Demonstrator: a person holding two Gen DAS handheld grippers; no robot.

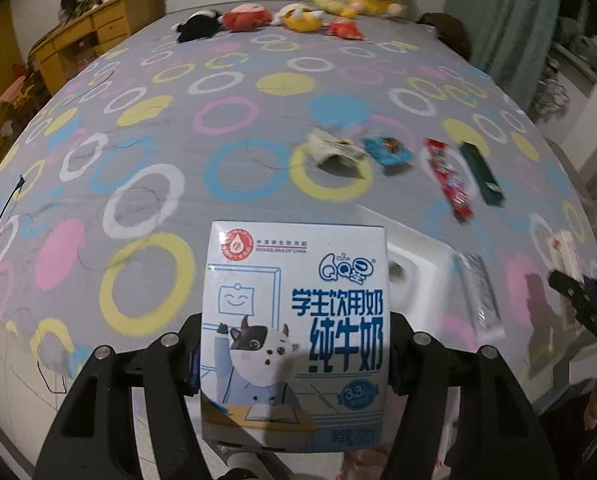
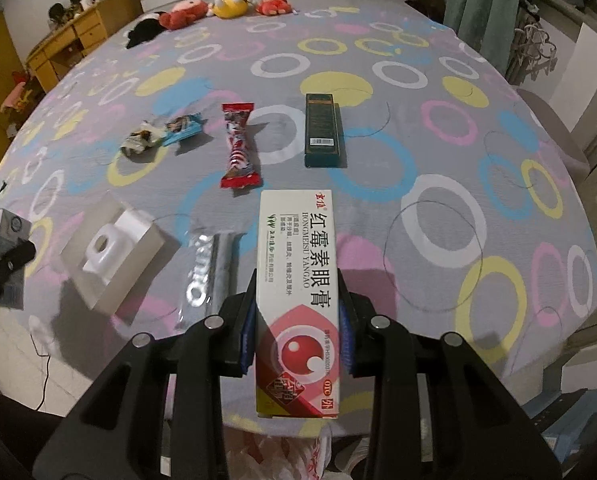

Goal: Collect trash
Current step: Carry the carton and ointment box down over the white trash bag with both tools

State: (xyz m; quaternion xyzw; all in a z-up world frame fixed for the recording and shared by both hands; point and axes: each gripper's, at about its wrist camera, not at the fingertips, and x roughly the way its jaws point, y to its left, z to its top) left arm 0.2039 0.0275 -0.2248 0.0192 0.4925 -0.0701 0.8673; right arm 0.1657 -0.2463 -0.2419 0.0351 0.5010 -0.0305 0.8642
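My left gripper [image 1: 294, 364] is shut on a white and blue milk carton [image 1: 296, 332], held upright above the near edge of the bed. My right gripper [image 2: 298, 336] is shut on a long white and red ointment box [image 2: 300, 300], its blue pads [image 2: 245, 340] pressing both sides. On the bedspread lie a red snack wrapper [image 2: 238, 148], a dark green box [image 2: 322, 132], a blue wrapper [image 2: 182, 130], a crumpled pale wrapper [image 2: 140, 140], an open white box [image 2: 114, 248] and a clear silvery wrapper [image 2: 208, 272]. The other gripper shows at each view's edge.
The bed [image 2: 438, 128] has a grey cover with coloured rings. Plush toys [image 2: 226, 4] line its far end. A wooden desk [image 2: 70, 40] stands at the left, a green curtain [image 2: 486, 4] at the right. A thin plastic bag [image 2: 282, 456] sits below my right gripper.
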